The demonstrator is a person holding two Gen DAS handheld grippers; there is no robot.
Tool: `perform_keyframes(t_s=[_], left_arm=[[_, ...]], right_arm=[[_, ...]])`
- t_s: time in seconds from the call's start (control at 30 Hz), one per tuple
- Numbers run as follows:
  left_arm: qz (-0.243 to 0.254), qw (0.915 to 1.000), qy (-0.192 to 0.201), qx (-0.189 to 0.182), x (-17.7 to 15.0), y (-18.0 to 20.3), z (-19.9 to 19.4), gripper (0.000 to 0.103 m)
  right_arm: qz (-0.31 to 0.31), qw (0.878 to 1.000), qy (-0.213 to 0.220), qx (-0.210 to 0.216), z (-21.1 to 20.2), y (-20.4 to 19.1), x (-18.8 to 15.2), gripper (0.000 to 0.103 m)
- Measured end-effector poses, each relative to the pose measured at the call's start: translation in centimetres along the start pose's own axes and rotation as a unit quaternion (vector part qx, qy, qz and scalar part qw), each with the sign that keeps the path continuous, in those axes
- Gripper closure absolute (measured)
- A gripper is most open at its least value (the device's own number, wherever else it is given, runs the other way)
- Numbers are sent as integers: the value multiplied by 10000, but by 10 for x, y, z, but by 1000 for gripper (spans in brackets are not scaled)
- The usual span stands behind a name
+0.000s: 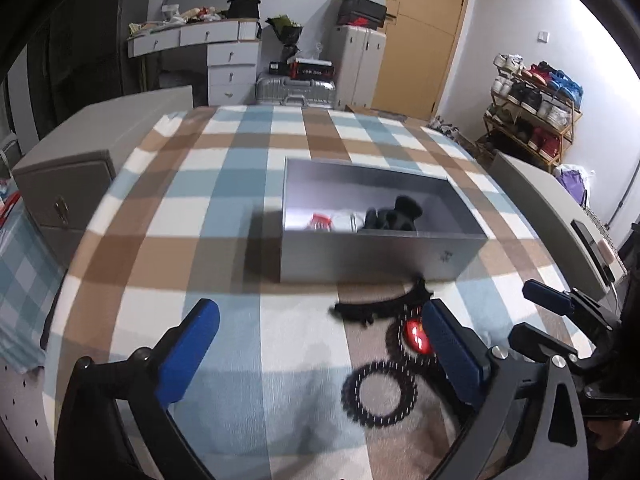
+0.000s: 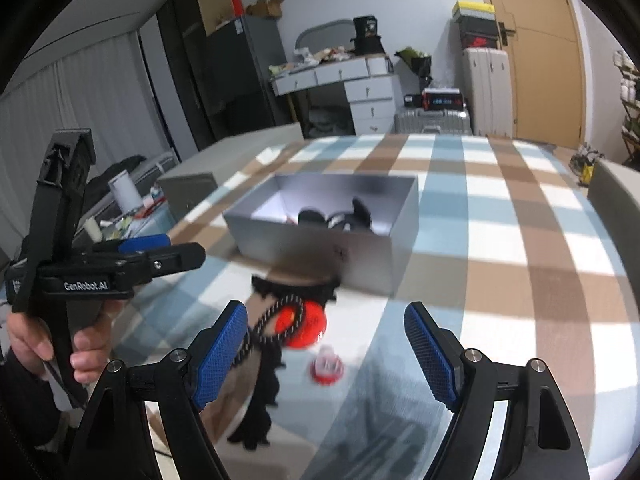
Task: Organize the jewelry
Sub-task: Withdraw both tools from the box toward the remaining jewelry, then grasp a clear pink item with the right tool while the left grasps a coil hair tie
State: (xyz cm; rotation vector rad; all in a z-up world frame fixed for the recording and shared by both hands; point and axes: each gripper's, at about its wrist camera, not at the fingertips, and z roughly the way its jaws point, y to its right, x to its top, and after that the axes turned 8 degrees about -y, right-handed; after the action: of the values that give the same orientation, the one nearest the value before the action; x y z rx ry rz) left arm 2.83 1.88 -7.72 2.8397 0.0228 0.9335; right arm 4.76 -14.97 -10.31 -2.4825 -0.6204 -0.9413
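My left tool [image 2: 160, 248] reads "GenRobot.AI"; both it and my right tool [image 2: 326, 354] gape, released (grey box [image 1: 380, 256] marking too blurred to read).

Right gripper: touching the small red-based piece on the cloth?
Apart. Right wrist view shows the small red-based piece lying between the open right gripper fingers, cloth visible either side.

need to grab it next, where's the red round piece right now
The red round piece lies on the checked cloth in front of the grey box, under a black-and-white braided loop, just inside the right gripper's left finger.
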Motion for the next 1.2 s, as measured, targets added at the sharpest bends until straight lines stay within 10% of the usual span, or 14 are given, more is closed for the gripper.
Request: perform_keyframes(t_s=[0.77, 1.2], left_arm=[[569, 9980, -241, 111, -23, 18, -2, 4], [688, 9963, -518, -71, -15, 32, 10, 4]], right_arm=[[60, 9982, -554, 212, 28, 2, -20, 87], [356, 9986, -293, 255, 17, 12, -22, 89]])
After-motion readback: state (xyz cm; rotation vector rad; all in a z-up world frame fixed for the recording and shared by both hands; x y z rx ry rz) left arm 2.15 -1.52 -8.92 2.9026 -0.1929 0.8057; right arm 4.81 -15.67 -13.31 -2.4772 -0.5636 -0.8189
